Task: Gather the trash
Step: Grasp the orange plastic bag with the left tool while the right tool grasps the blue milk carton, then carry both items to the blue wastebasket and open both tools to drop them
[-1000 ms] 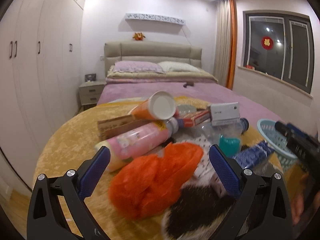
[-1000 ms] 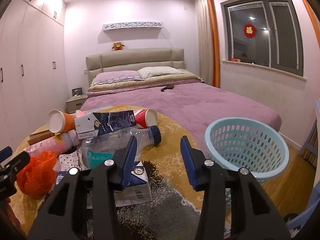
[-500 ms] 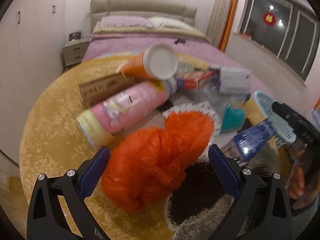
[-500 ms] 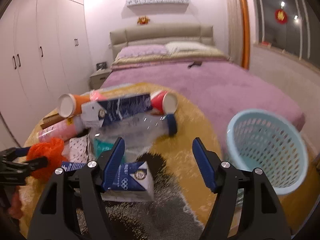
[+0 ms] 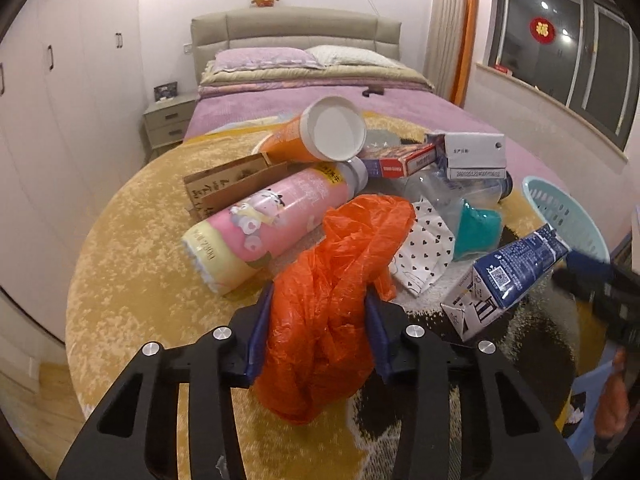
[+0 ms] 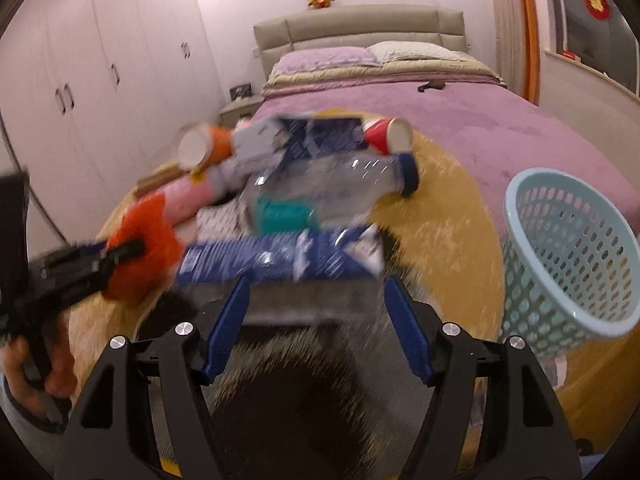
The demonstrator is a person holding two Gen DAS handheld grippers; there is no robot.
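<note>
My left gripper (image 5: 320, 320) is shut on a crumpled orange plastic bag (image 5: 340, 280), which also shows in the right wrist view (image 6: 136, 248). My right gripper (image 6: 316, 316) has its blue fingers on both ends of a blue and white milk carton (image 6: 280, 264), lying crosswise and blurred. The carton appears tilted and raised in the left wrist view (image 5: 516, 276). The trash heap on the yellow round rug (image 5: 132, 280) holds a pink bottle (image 5: 264, 220), an orange tube (image 5: 320, 136) and a clear bottle (image 6: 340, 188). A light blue basket (image 6: 568, 256) stands at the right.
A purple bed (image 5: 320, 92) lies behind the heap. White wardrobes (image 5: 60, 100) and a nightstand (image 5: 168, 128) are on the left. A heart-patterned paper (image 5: 424, 248), a teal cup (image 5: 476, 232), a brown cardboard box (image 5: 228, 184), a red cup (image 6: 384, 134) and small boxes (image 5: 472, 156) lie in the heap.
My left gripper has closed on the orange bag. My right gripper has moved onto the blue carton and narrowed around it; the carton now appears lifted and tilted.
</note>
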